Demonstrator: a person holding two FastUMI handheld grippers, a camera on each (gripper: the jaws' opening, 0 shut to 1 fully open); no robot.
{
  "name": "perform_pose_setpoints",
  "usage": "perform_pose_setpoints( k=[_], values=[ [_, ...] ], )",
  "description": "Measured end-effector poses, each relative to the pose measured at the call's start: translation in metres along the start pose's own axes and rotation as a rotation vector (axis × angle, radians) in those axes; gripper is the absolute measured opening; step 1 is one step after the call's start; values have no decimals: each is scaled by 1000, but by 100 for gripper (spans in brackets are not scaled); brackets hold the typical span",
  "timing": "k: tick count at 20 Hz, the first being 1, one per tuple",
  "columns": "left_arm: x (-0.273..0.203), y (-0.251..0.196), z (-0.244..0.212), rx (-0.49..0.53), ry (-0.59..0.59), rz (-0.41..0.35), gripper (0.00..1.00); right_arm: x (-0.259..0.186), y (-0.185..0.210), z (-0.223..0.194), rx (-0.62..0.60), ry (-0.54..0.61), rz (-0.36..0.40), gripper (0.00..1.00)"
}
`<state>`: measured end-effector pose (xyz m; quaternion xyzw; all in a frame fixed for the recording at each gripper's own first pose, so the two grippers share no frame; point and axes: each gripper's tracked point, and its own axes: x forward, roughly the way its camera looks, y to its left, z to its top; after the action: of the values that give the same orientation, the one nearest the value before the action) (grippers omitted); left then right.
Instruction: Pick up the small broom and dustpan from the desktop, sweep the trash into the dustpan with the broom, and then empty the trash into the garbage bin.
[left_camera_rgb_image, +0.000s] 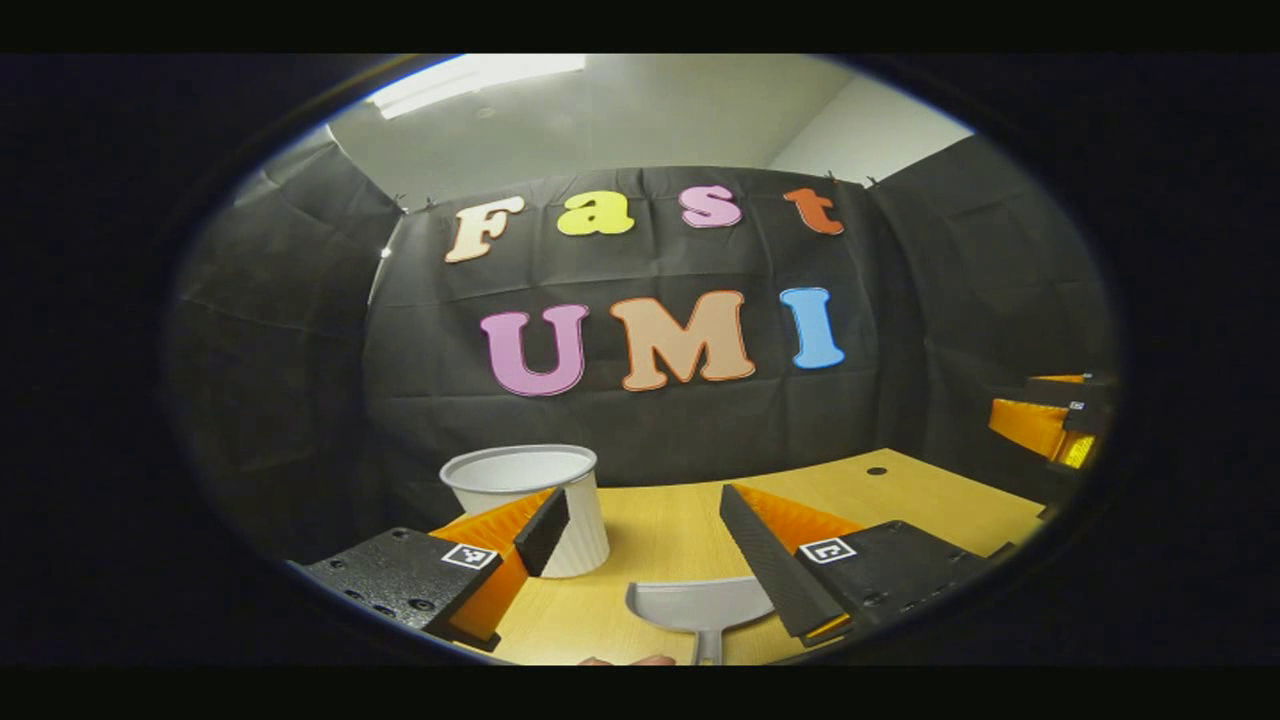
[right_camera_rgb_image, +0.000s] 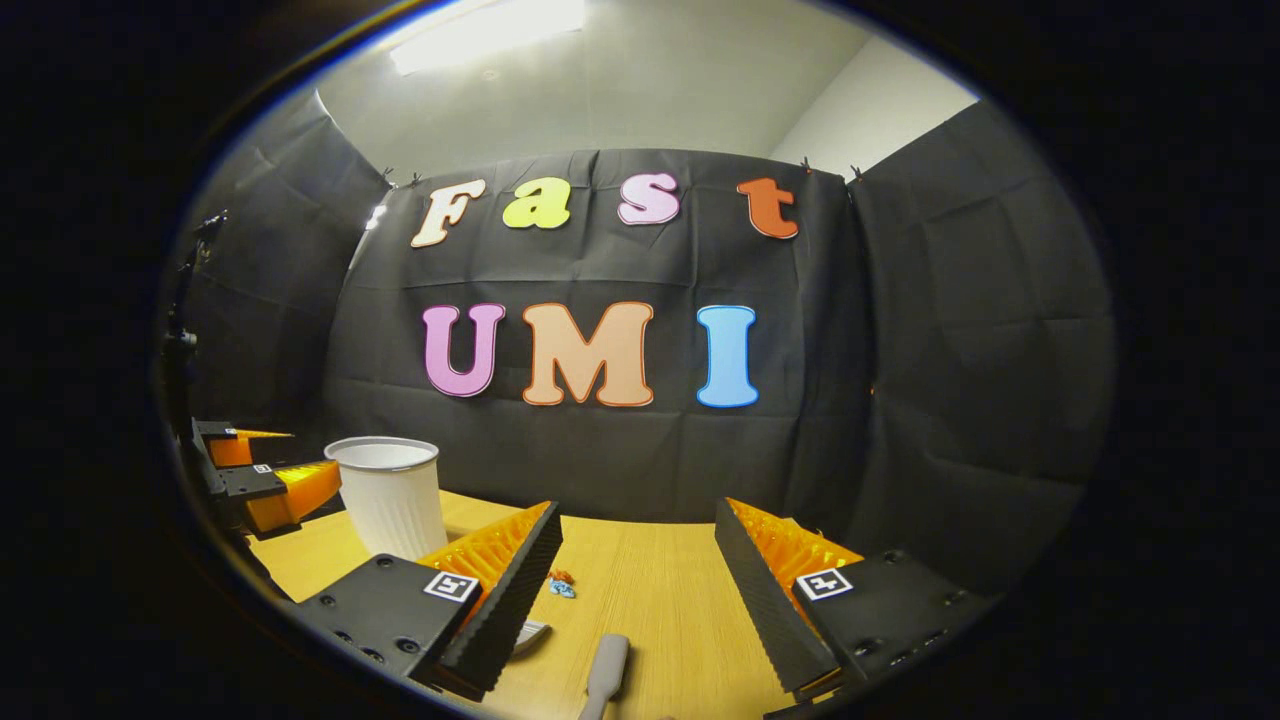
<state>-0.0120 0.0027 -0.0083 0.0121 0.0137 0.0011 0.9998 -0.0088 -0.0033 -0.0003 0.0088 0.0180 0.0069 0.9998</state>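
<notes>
Your left gripper (left_camera_rgb_image: 640, 535) hangs above the wooden desktop (left_camera_rgb_image: 900, 495) with its jaws spread wide and nothing between them. The grey dustpan (left_camera_rgb_image: 700, 605) lies flat on the desktop just below and between the fingertips, its handle pointing toward the near edge. The white ribbed garbage bin (left_camera_rgb_image: 535, 500) stands upright at the far left, partly behind your left finger. At the right edge of the left gripper view you can see your other gripper, well apart from this one.

Your right gripper (right_camera_rgb_image: 640, 560) is also held wide over the desktop (right_camera_rgb_image: 650, 580), holding nothing. A grey handle (right_camera_rgb_image: 605, 670), seemingly the small broom's, lies near the bottom between the fingers; you cannot tell more, since its head is out of sight. A few small bits of trash (right_camera_rgb_image: 560, 585), orange and blue, sit on the wood just beside the left finger. The garbage bin (right_camera_rgb_image: 390, 495) stands upright at the left, with your left gripper (right_camera_rgb_image: 260, 480) just beyond it.
</notes>
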Motion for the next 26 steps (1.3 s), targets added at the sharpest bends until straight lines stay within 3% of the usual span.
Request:
perform_pose_setpoints(
  k=[13,19,23,26],
  values=[
    [-9,-23,-6,3,28,-1,94,-4,1,-8,-60,45,80,99],
    [-14,-37,-65,-19,190,2,93,7,4,-57,-67,176,130,99],
    [-11,-45,-119,-34,325,-56,94,13,14,-100,-86,282,121,99],
    [-20,-49,-176,-31,494,-106,94,16,26,-147,-96,421,114,100]
  ],
)
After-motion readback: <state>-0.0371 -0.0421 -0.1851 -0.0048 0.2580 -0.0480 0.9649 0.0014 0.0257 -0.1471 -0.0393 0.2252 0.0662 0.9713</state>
